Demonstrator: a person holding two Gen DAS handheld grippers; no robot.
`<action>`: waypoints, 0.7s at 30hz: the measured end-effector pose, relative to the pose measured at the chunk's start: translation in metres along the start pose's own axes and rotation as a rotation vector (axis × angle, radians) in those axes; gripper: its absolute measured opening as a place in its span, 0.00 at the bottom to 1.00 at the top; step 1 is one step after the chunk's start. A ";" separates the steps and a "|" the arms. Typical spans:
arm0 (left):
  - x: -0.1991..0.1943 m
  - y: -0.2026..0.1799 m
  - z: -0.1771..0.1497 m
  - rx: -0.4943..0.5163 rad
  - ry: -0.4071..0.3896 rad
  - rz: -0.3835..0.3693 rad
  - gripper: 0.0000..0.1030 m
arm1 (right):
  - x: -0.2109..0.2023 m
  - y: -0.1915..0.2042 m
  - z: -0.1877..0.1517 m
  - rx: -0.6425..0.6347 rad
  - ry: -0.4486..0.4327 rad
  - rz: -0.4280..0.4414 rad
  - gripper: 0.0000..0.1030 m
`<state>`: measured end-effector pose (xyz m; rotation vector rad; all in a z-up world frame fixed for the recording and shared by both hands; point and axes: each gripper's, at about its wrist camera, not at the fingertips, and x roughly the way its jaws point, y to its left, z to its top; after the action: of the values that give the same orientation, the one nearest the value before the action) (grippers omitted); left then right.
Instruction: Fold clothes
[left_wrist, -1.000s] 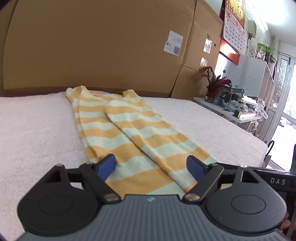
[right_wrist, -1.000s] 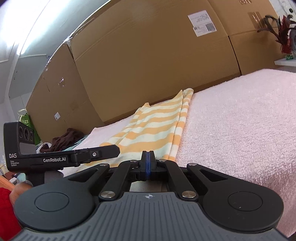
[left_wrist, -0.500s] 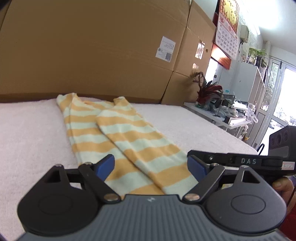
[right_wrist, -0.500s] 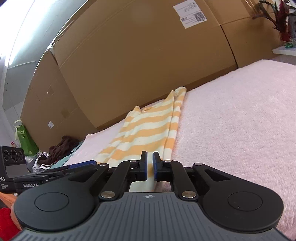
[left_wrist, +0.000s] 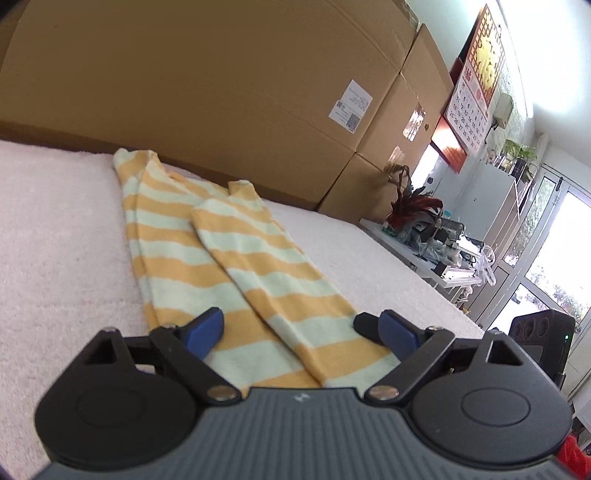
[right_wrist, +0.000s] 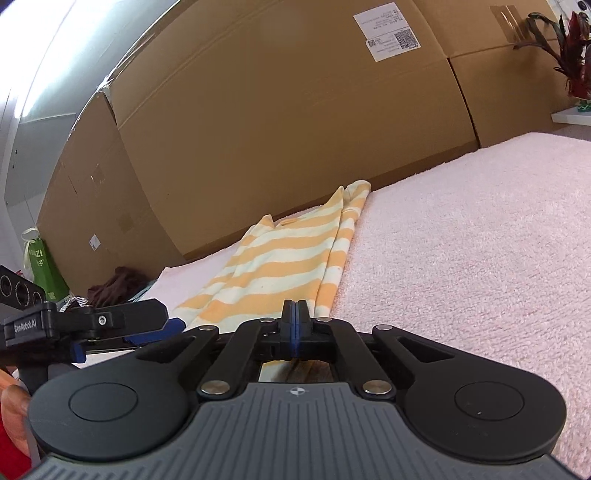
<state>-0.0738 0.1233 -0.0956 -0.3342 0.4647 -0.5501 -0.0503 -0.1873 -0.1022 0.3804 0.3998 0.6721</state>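
A yellow-and-cream striped garment (left_wrist: 221, 258) lies lengthwise on the pink towel-covered table (left_wrist: 55, 240), folded in narrow with one sleeve laid over it. My left gripper (left_wrist: 295, 325) hovers at its near hem. Its jaws are wide and still opening, with the cloth lying under the gap and neither pad pressing on it. In the right wrist view the same garment (right_wrist: 280, 266) runs away from my right gripper (right_wrist: 294, 317), which is shut at the hem's right corner. No cloth shows between its blue pads. The left gripper (right_wrist: 125, 338) sits just to the left.
Big cardboard boxes (left_wrist: 203, 92) wall off the table's far edge. A side table with a red plant (left_wrist: 413, 206) stands to the right. A dark clothes pile (right_wrist: 118, 284) and a green bag (right_wrist: 40, 266) lie off the left end. A hand (right_wrist: 14, 398) holds the left gripper.
The left wrist view has rolled and its jaws have spread a little wider. The right jaws parted briefly over the hem, then shut again. The right gripper edged forward along the garment.
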 end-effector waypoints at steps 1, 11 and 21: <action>0.000 -0.002 -0.001 0.013 0.000 0.004 0.90 | 0.000 -0.002 0.001 0.010 0.002 0.005 0.00; -0.013 -0.014 -0.007 0.116 -0.039 0.039 0.93 | 0.005 -0.004 0.026 0.098 0.062 0.015 0.09; -0.003 0.015 0.015 0.019 -0.003 0.098 0.95 | 0.049 0.005 0.053 0.019 0.202 -0.030 0.16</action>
<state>-0.0619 0.1398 -0.0882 -0.2922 0.4702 -0.4589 0.0074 -0.1621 -0.0658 0.3245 0.6031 0.6807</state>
